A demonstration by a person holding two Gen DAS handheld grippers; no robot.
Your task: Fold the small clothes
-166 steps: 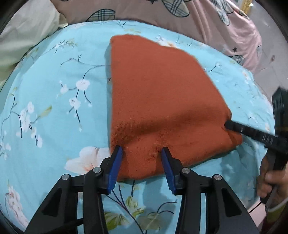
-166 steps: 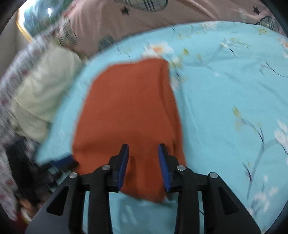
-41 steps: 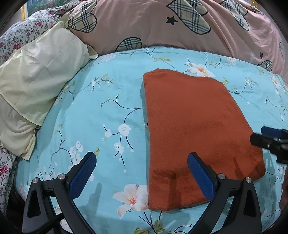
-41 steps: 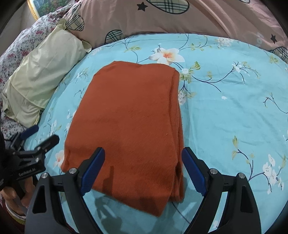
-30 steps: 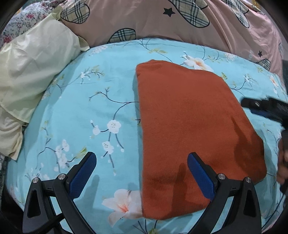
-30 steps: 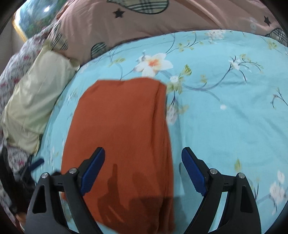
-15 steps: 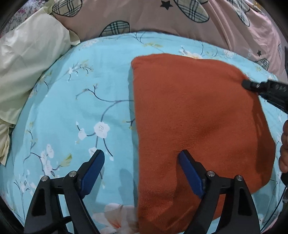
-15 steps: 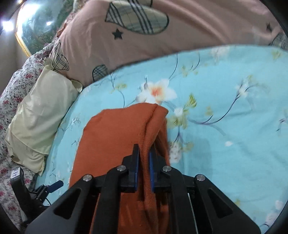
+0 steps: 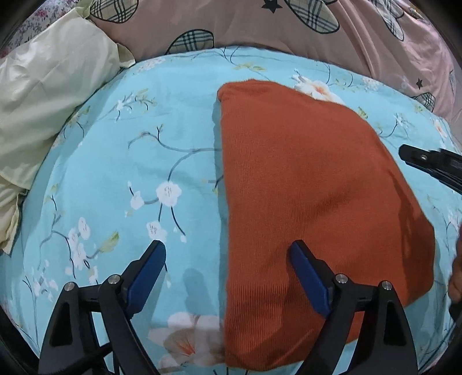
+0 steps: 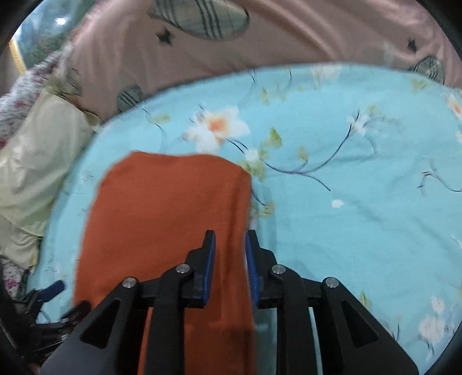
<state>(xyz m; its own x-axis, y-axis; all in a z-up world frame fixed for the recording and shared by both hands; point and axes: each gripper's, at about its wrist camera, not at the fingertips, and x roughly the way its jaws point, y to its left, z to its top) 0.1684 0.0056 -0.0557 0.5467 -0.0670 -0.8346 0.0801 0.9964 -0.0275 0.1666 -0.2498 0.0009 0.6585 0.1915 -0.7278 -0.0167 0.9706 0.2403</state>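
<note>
A folded rust-orange garment [image 9: 311,202] lies on the blue floral bedsheet [image 9: 130,173]. My left gripper [image 9: 228,259] is open, hovering over the garment's near left edge, one finger over the sheet and one over the cloth. In the right wrist view the garment [image 10: 161,207] runs away from me. My right gripper [image 10: 228,248] has its jaws a narrow gap apart over the garment's right edge; the image is blurred and I cannot tell whether cloth is pinched. The right gripper also shows at the right edge of the left wrist view [image 9: 430,164].
A pale yellow pillow [image 9: 43,95] lies at the left. A pink duvet with plaid hearts [image 9: 288,26] lies along the back of the bed. The sheet stretches to the right of the garment [image 10: 361,202].
My right gripper pinched the garment's right edge half a second ago; its jaws now stand slightly wider and the view is lower. My left gripper has narrowed a little and moved closer to the garment.
</note>
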